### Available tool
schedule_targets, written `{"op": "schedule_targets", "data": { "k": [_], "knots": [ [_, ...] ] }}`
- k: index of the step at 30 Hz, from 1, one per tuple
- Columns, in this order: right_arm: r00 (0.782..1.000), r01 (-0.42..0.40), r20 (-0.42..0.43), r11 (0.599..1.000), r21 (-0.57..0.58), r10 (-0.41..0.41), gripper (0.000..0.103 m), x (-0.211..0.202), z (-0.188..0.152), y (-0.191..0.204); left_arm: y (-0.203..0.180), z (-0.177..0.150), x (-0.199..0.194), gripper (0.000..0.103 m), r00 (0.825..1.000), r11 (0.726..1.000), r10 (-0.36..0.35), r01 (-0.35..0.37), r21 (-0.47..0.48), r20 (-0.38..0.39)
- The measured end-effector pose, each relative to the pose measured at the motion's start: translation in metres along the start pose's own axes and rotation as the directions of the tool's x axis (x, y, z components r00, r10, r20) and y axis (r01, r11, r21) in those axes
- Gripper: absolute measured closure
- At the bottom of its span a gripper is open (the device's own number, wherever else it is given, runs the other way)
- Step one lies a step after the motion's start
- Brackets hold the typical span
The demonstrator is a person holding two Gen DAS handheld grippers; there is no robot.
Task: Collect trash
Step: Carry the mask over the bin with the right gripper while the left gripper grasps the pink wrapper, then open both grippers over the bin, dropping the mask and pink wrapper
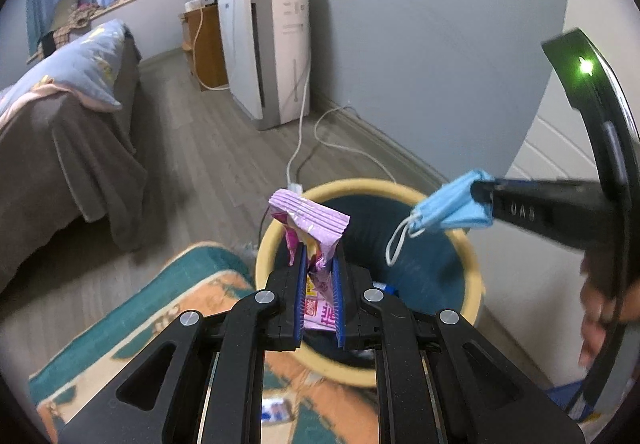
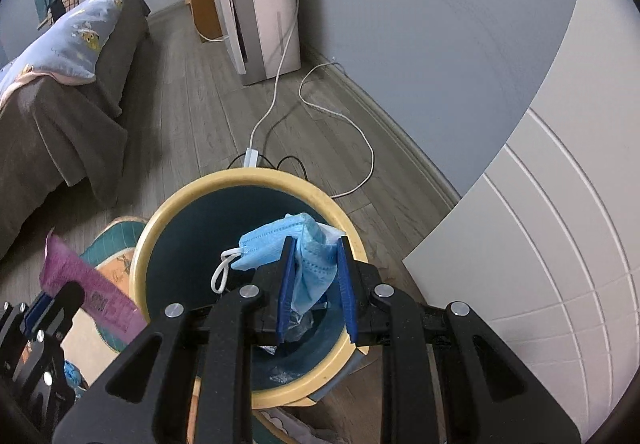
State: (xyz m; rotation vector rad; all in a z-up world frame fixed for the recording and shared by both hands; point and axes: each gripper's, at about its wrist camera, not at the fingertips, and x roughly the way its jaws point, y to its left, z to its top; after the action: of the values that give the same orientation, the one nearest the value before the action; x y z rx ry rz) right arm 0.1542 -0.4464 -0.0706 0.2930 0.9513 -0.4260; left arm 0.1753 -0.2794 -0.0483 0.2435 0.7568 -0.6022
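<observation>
My left gripper [image 1: 318, 256] is shut on a pink snack wrapper [image 1: 310, 222] and holds it over the near rim of a yellow-rimmed trash bin [image 1: 356, 186] with a dark liner. My right gripper [image 2: 314, 246] is shut on a blue face mask [image 2: 280, 244] and holds it above the bin's opening [image 2: 224, 182]. In the left wrist view the right gripper [image 1: 480, 192] comes in from the right with the mask [image 1: 452, 208] hanging over the bin. In the right wrist view the wrapper [image 2: 92, 288] and the left gripper show at lower left. Some trash lies at the bin's bottom.
A teal and orange rug [image 1: 132, 316] lies left of the bin. A bed with a brown cover [image 1: 60, 148] stands at left. A white air purifier [image 1: 272, 44] stands by the wall, its cables [image 2: 340, 116] trailing on the wooden floor. A white panelled door [image 2: 560, 264] is at right.
</observation>
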Motion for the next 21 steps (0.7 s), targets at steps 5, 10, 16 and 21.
{"op": "schedule_targets", "data": {
  "k": [5,10,16,21],
  "knots": [
    [1.000,-0.006,0.000,1.000,0.007,0.006,0.078,0.000,0.001,0.000,0.000,0.003,0.003,0.076,1.000,1.000,-0.001,0.001,0.000,0.002],
    [1.000,-0.004,0.007,1.000,0.006,0.003,0.065,-0.001,0.002,0.001,0.002,0.001,0.000,0.053,1.000,1.000,0.011,-0.011,0.003,0.015],
    [1.000,-0.005,0.007,1.000,0.009,0.005,0.041,-0.003,0.002,0.004,0.006,-0.001,-0.006,0.040,0.999,1.000,0.024,-0.024,0.003,0.024],
    [0.999,-0.008,0.031,1.000,-0.004,0.009,0.012,-0.011,0.005,0.011,0.015,-0.007,-0.015,0.016,0.998,0.998,0.057,-0.056,-0.017,0.032]
  ]
}}
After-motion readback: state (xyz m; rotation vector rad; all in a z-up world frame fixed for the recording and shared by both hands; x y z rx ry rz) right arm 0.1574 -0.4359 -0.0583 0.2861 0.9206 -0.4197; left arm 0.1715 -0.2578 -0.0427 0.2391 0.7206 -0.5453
